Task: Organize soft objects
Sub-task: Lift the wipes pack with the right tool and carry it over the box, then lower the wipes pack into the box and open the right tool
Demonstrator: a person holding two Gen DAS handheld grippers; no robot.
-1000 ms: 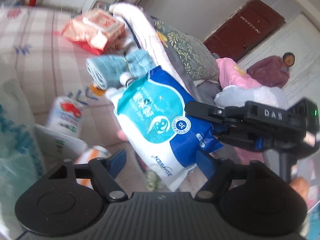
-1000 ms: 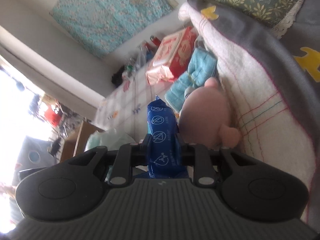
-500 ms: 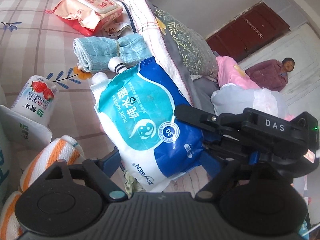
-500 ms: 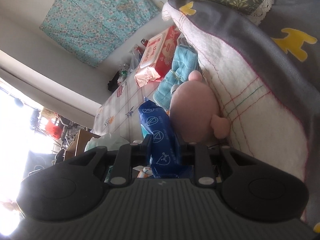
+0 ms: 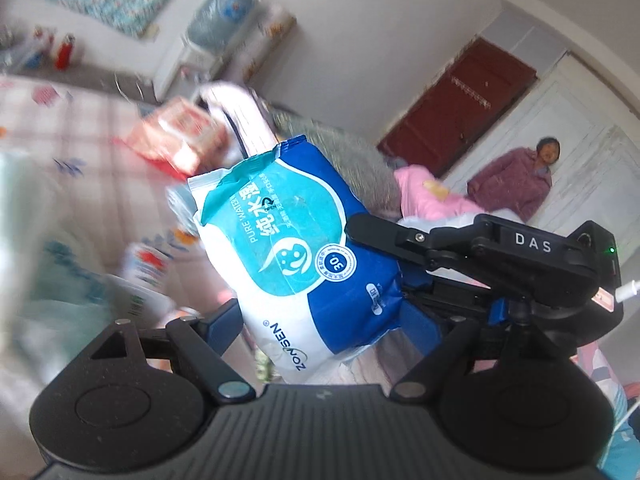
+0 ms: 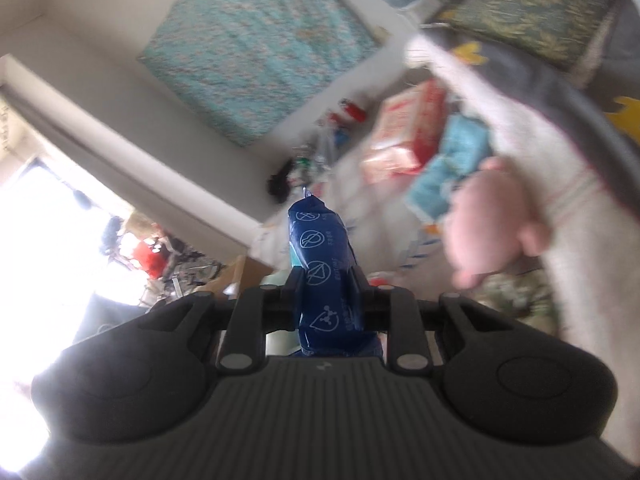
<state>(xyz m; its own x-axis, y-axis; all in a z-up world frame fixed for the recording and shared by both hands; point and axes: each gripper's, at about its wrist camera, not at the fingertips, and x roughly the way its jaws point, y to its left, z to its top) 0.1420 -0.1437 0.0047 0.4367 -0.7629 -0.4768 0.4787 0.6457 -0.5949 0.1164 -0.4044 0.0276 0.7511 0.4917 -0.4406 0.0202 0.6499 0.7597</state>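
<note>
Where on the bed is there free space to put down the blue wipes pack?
Bare checked sheet lies left of the red-and-white pack. It is crowded beside the folded quilt: there lie that pack, the blue towel and the pink plush toy.

Wipes pack [image 5: 296,248] higher off bed.

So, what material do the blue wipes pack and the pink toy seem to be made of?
Wet wipes pack: apparently thin glossy plastic film; it shines and wrinkles, with crimped ends. Pink plush toy: probably soft matte fabric, rounded and without glare, though blur hides the texture.
</note>
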